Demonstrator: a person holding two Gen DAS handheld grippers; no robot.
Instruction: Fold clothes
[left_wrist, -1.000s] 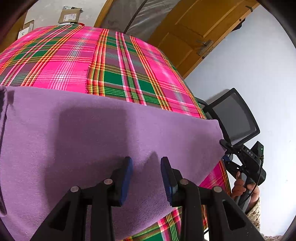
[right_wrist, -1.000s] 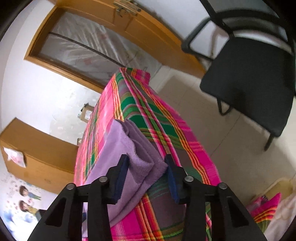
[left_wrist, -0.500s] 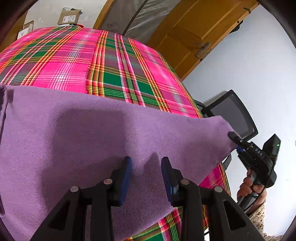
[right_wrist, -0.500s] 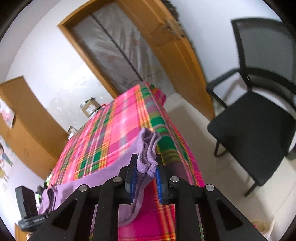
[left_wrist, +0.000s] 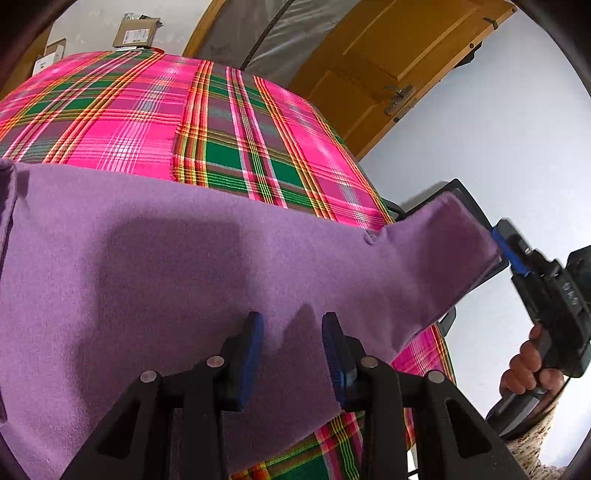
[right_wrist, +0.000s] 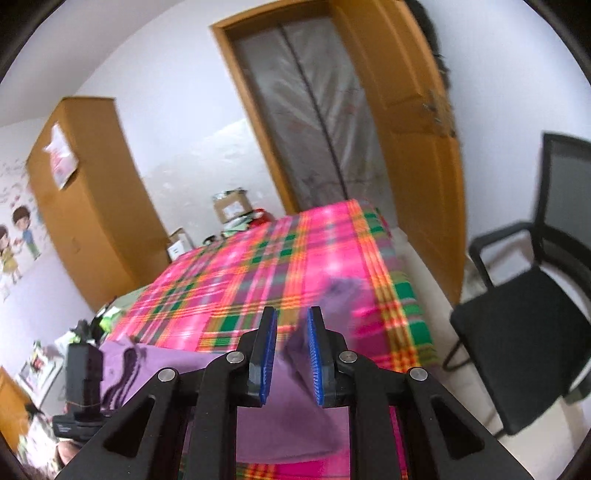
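A purple cloth (left_wrist: 155, 258) lies spread on the table under a pink and green plaid cover (left_wrist: 122, 122). My left gripper (left_wrist: 293, 332) hovers open over the cloth's near part, and the cloth runs on under its blue pads (left_wrist: 253, 347). At the right, my right gripper (left_wrist: 506, 247) is shut on the cloth's far right corner and holds it raised off the table. In the right wrist view, purple cloth (right_wrist: 291, 417) hangs between the right gripper's (right_wrist: 291, 317) narrow-set pads; the picture there is blurred. The left gripper's body (right_wrist: 83, 373) shows at lower left.
A black office chair (right_wrist: 524, 332) stands beside the table's right edge. A wooden door (right_wrist: 410, 122) and a wardrobe (right_wrist: 88, 206) stand behind. Cardboard boxes (left_wrist: 135, 33) sit past the table's far end. A person's hand (left_wrist: 528, 365) holds the right gripper's handle.
The right gripper closed on the cloth's right corner and lifted it up off the table, tilting upward. The left gripper stayed in place, still open.
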